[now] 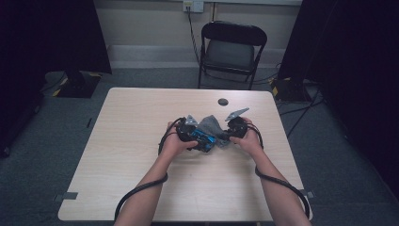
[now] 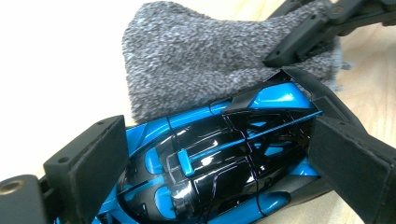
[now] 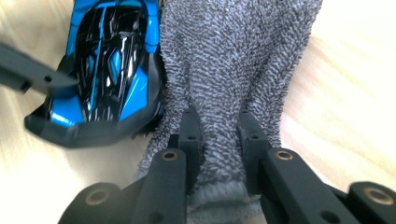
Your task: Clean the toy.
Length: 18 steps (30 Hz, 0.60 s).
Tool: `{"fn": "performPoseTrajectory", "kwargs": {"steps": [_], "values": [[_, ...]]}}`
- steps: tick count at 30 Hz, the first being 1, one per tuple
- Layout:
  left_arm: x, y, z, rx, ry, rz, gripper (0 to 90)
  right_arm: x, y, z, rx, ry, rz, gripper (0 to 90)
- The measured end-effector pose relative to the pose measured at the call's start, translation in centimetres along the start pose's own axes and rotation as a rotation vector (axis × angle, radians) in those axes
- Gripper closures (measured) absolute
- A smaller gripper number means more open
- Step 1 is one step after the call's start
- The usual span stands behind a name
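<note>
A glossy blue and black toy car (image 2: 219,163) (image 3: 112,60) (image 1: 205,139) rests on the light wooden table (image 1: 141,122). My left gripper (image 2: 219,154) (image 1: 197,141) is shut on it, one pad on each side of the body. A grey fluffy cloth (image 3: 233,70) (image 2: 196,65) (image 1: 209,125) lies against the car's side. My right gripper (image 3: 219,135) (image 1: 225,137) is shut on a bunched fold of that cloth, right beside the car's end.
A small dark round disc (image 1: 223,101) lies on the table toward the far edge. A black folding chair (image 1: 231,49) stands beyond the table. Cables run from both grippers back along the forearms.
</note>
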<state>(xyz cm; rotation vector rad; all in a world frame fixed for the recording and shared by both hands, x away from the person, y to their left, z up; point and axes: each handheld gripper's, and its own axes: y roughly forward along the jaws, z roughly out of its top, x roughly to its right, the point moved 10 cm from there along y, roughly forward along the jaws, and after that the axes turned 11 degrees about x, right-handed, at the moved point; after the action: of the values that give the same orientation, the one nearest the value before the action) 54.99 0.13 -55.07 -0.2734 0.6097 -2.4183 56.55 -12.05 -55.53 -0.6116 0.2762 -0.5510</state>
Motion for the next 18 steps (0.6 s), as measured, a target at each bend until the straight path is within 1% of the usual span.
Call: {"fn": "performPoseTrajectory", "kwargs": {"steps": [4,8,12,18], "values": [[0.0,0.0,0.0,0.000,0.001,0.000,5.1,-0.1,-0.6,-0.5,0.008,0.019,-0.004,75.9],[0.0,0.0,0.0,0.000,0.002,-0.001,5.2,-0.4,-1.1,-1.0,0.011,0.016,-0.002,75.9],[0.0,0.0,0.0,-0.004,0.003,-0.002,5.2,-0.6,-1.7,-1.4,0.014,0.028,0.002,75.8],[0.0,0.0,0.0,-0.005,0.005,-0.003,5.3,-1.0,-2.7,-2.2,0.008,0.029,0.006,75.8]]}}
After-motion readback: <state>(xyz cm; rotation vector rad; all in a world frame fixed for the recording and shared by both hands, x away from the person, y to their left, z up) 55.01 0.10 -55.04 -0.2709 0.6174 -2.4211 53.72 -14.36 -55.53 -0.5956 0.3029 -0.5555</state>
